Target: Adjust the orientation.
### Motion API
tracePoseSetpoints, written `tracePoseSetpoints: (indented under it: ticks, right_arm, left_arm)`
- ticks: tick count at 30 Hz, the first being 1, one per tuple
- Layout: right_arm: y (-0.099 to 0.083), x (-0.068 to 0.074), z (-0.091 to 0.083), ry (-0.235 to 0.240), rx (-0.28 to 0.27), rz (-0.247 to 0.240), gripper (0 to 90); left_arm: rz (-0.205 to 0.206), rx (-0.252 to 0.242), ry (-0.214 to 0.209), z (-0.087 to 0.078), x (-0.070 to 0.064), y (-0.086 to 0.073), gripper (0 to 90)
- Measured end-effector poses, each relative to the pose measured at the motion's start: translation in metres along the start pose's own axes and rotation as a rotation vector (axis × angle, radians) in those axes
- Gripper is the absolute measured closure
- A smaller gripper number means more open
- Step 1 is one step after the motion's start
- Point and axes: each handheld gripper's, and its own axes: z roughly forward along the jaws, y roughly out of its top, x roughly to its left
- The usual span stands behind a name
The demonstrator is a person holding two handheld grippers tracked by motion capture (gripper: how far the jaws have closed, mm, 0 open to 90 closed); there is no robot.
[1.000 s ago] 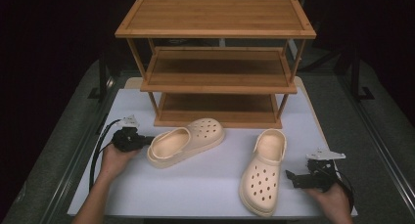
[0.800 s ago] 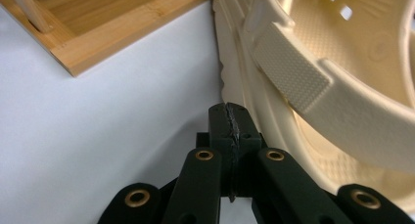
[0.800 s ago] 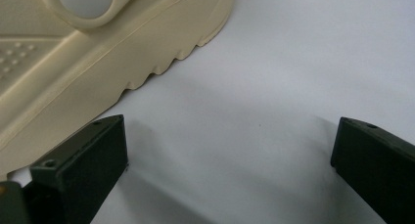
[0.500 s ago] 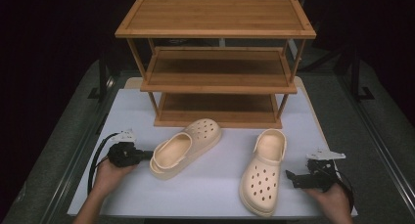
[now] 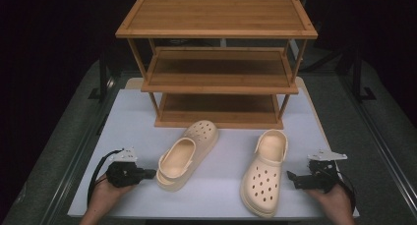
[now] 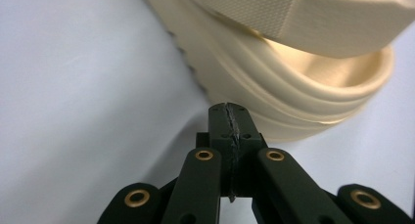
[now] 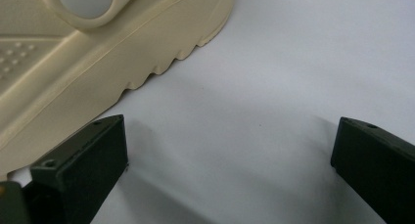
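Nudging the left clog point(image 5: 186, 156), on the white table point(image 5: 123, 117) before the shelf rack point(image 5: 216, 63), with left gripper point(image 5: 153, 174) jaws pressed together, empty; right gripper point(image 5: 291, 181) jaws spread beside the right clog point(image 5: 265, 178). Risk: closed tips merely shoving the heel, skidding it away.

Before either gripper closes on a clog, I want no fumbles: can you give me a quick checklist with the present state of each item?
1. Left gripper open for a grasp: not ok, jaws pressed shut with nothing between.
2. Left gripper at the left clog: ok, tips right at its heel; contact cannot tell.
3. Right gripper open: ok, jaws spread wide.
4. Right gripper around the right clog: not ok, the clog lies beside it.
5. Rack shelves free: ok.
6. Clogs flat on the table: ok.
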Motion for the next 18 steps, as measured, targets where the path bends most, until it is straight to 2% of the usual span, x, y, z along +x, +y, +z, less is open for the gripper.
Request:
tracePoseSetpoints:
  ticks: [1, 2, 3, 5, 7, 9, 11, 15, 16, 18]
  right_arm:
    - [0.000, 0.000, 0.000, 0.000, 0.000, -0.001, 0.0]
    - [0.000, 0.000, 0.000, 0.000, 0.000, -0.001, 0.0]
    - [0.000, 0.000, 0.000, 0.001, -0.001, 0.002, 0.0]
    - [0.000, 0.000, 0.000, 0.001, 0.000, 0.001, 0.0]
    - [0.000, 0.000, 0.000, 0.000, 0.001, 0.001, 0.0]
    - [0.000, 0.000, 0.000, 0.000, 0.001, 0.000, 0.0]
    - [0.000, 0.000, 0.000, -0.001, 0.001, 0.000, 0.0]
    - [0.000, 0.000, 0.000, 0.000, 0.000, 0.000, 0.0]
    - [0.000, 0.000, 0.000, 0.000, 0.001, 0.000, 0.0]
    - [0.000, 0.000, 0.000, 0.000, 0.000, 0.001, 0.0]
  left_arm:
    - [-0.009, -0.020, 0.013, -0.004, 0.003, 0.002, 90.0]
    - [-0.009, -0.020, 0.013, -0.004, 0.003, 0.002, 88.2]
    - [-0.023, -0.056, 0.027, -0.010, 0.009, 0.009, 83.5]
    - [-0.026, -0.075, 0.033, -0.012, 0.012, 0.014, 81.0]
    - [-0.009, -0.104, 0.039, -0.015, 0.014, 0.028, 72.0]
    - [-0.002, -0.115, 0.037, -0.015, 0.014, 0.033, 70.0]
    - [0.017, -0.131, 0.030, -0.012, 0.012, 0.047, 63.8]
    - [0.037, -0.129, 0.021, -0.006, 0.010, 0.059, 58.9]
    - [0.045, -0.132, 0.010, 0.000, 0.009, 0.068, 58.1]
    - [0.060, -0.127, 0.014, 0.005, 0.008, 0.075, 56.6]
